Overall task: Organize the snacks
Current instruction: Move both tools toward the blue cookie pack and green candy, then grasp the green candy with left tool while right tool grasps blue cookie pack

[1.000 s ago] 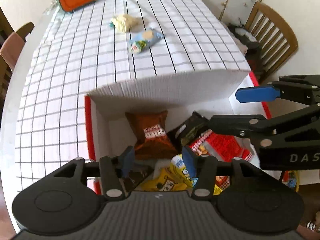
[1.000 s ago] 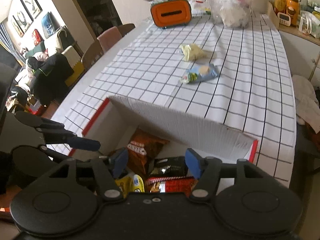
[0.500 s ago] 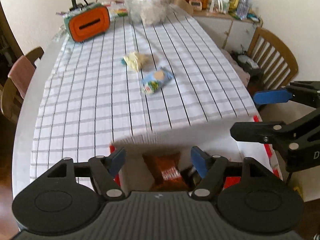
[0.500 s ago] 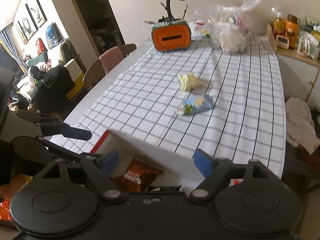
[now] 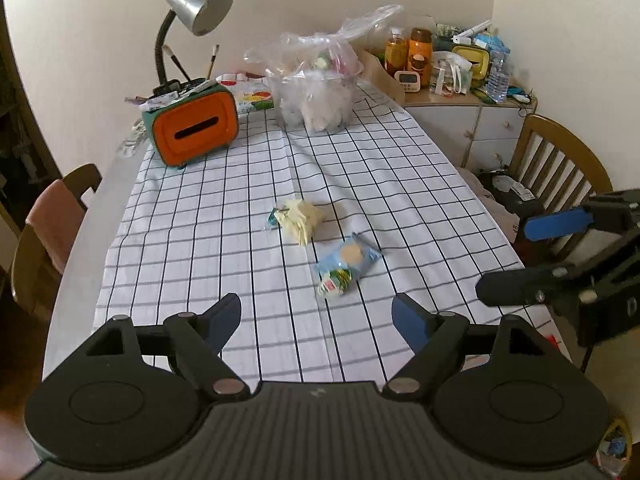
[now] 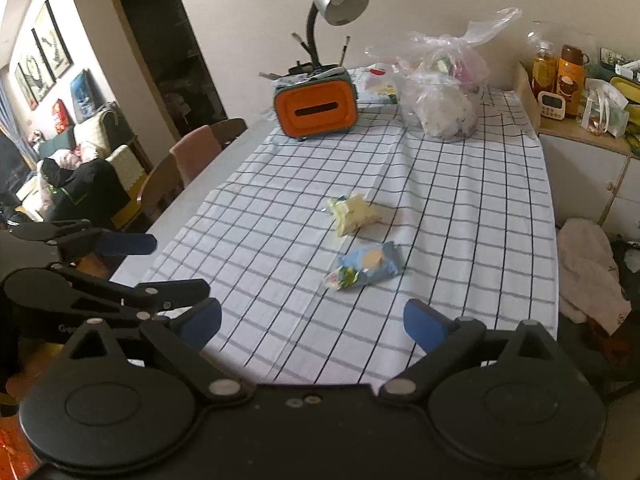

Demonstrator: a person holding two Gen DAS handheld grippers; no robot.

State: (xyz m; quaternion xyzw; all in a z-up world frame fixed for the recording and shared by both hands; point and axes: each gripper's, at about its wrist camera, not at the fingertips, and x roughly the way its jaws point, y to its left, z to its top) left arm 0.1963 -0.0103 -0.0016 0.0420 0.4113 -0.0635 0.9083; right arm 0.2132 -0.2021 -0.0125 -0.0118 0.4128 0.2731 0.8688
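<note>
Mid-table on the checked cloth (image 5: pixel 240 216): crumpled yellow pack (image 5: pixel 299 219) beside blue pack (image 5: pixel 346 266), print unreadable; left gripper (image 5: pixel 316 320) and right gripper (image 6: pixel 312 322) both empty, jaws opening.

Two snack packets (image 5: pixel 347 268) (image 5: pixel 297 219) mid tabletop (image 5: pixel 192 240), near each other; tissue box (image 5: pixel 194 128), lamp (image 5: pixel 188 28), bag (image 5: pixel 320 88) at far end.

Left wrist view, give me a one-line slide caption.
Left tongs opening, empty, above the checked tablecloth, facing a blue snack packet and a yellow snack packet.
</note>
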